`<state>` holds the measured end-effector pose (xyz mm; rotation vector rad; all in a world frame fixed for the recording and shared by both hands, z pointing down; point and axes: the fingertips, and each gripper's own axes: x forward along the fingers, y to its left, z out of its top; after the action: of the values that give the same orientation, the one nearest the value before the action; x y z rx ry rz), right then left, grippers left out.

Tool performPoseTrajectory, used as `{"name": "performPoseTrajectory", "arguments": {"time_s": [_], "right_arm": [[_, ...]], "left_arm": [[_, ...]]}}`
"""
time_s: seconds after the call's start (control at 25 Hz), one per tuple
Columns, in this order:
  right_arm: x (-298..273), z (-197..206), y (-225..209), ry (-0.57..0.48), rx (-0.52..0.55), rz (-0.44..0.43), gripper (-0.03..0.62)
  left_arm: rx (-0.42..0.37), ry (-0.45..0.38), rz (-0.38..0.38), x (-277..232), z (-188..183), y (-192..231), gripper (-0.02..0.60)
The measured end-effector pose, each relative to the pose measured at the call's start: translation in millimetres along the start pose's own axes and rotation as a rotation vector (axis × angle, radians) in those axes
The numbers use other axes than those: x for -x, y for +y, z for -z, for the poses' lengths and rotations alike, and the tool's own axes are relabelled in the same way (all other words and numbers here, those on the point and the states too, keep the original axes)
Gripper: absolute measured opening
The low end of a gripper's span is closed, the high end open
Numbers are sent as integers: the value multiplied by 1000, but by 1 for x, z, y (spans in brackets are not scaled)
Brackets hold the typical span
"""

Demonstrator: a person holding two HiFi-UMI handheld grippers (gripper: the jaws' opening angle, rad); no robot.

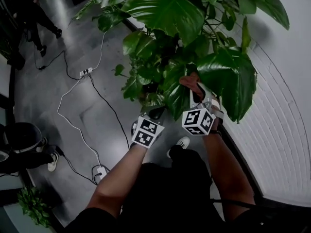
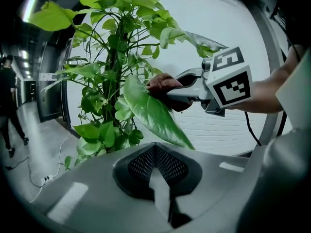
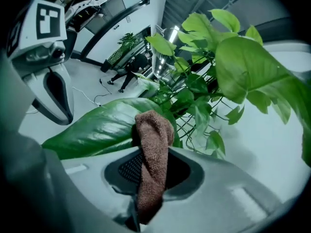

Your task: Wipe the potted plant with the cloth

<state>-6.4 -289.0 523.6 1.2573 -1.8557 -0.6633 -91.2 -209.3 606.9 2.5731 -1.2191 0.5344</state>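
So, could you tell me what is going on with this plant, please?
A person with a gripper in each hand is wiping a potted plant. The right gripper is shut on a brown cloth, which is pressed against a large leaf. The left gripper is shut and empty, just below that leaf.

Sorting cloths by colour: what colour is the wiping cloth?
Brown; the cloth shows best in the right gripper view.

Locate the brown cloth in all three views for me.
Head view: cloth at centre, at the right gripper's tip.
Left gripper view: centre, pressed on a large leaf.
Right gripper view: lower centre, clamped between the jaws.
Shared landmark: that large leaf against the cloth.
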Motion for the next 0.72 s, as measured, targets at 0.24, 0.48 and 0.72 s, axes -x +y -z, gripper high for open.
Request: {"name": "performPoseTrajectory", "arguments": {"time_s": [0.24, 0.48, 0.72], "right_arm": [[9, 15, 19, 14, 13, -49, 67], [17, 30, 37, 37, -23, -91, 66], [24, 32, 55, 40, -37, -144, 66]], "left_arm": [[6, -1, 6, -6, 1, -6, 17], [6, 12, 4, -1, 7, -12, 17], [5, 15, -6, 6, 6, -15, 17]]}}
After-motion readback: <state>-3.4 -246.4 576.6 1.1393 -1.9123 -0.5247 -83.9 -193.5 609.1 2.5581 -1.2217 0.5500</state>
